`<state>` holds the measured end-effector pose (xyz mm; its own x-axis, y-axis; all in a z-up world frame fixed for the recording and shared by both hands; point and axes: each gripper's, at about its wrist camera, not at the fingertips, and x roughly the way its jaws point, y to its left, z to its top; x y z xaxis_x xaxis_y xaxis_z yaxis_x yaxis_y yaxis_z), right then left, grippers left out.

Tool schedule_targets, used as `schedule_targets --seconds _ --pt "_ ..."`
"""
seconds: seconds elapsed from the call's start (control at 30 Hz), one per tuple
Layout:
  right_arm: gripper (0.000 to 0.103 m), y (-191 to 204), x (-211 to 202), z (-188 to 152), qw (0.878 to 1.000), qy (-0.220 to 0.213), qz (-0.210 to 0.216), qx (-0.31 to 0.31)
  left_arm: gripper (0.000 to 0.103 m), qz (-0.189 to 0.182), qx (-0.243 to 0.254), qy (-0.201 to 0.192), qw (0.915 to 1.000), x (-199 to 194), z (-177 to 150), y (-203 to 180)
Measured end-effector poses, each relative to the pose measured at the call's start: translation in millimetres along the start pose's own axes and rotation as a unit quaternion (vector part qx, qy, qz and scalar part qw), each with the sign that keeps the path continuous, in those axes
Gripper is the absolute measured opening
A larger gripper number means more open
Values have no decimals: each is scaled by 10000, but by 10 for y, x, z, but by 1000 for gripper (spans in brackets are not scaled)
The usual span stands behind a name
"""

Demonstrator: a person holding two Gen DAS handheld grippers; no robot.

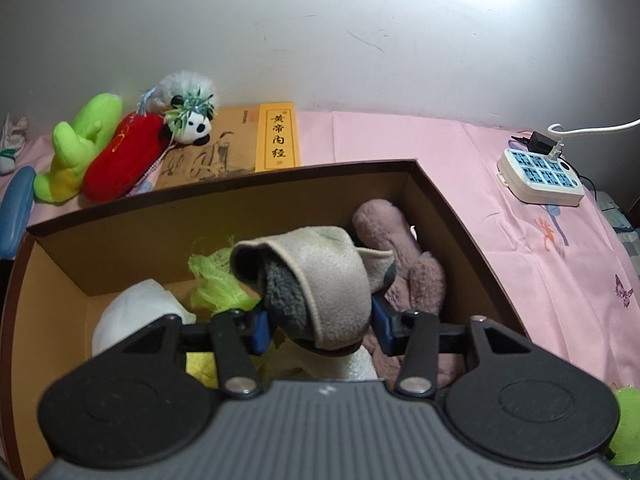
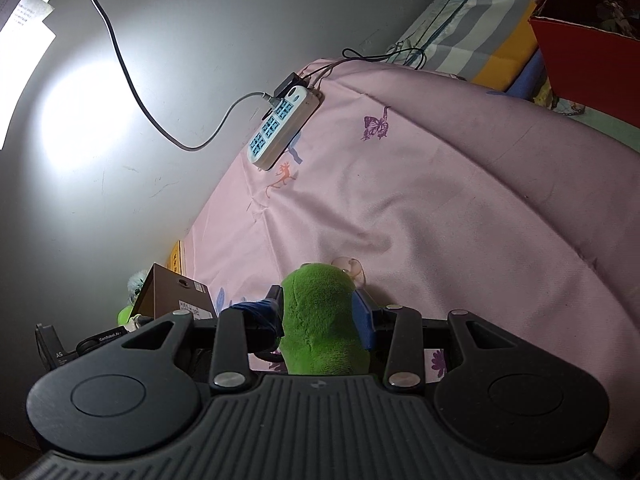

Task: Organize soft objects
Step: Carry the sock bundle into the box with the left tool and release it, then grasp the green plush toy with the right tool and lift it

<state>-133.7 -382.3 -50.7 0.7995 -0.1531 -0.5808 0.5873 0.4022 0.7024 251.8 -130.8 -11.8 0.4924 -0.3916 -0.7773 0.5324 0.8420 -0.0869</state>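
While the left gripper clamps fuzzy rolled socks, the right gripper squeezes a green plush.

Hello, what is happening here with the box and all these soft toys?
A person is putting soft things into a brown box on a pink bedsheet. The left tool holds a beige and grey sock over the box, where a pink plush and other soft items already lie. The right tool grips a green plush above the sheet. Three more toys wait behind the box.
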Motion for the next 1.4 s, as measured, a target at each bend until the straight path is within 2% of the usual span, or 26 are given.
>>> schedule_targets --seconds 0.07,0.13,0.4,0.53,0.73,0.97,1.1,1.3,1.4 --pt "22 6 8 -15 10000 3 -14 8 52 26 14 -4 10000 23 -1 -3" --pt "22 17 19 -25 10000 11 -23 3 63 70 47 25 10000 46 -10 -10" --pt "22 55 96 -29 9998 105 -47 -141 63 41 -131 117 9998 10 -63 102" --pt "22 48 201 -23 9987 398 -33 -305 64 33 -230 -2 9997 -199 -92 155" --pt "22 -13 315 -10 9970 598 -60 -482 67 15 -364 -270 9990 -635 -223 165" --pt "24 -17 457 16 9925 1065 199 -566 69 90 -299 -335 9990 -973 -508 -19" --pt "26 37 529 8 9881 1245 173 -891 70 123 -232 -302 9992 -1081 -668 -175" --pt "29 -26 599 89 9848 1502 299 -818 72 201 -185 -241 9993 -1203 -875 -408" --pt "33 -28 627 98 9802 1700 282 -970 72 303 -142 -167 9993 -1229 -971 -526"
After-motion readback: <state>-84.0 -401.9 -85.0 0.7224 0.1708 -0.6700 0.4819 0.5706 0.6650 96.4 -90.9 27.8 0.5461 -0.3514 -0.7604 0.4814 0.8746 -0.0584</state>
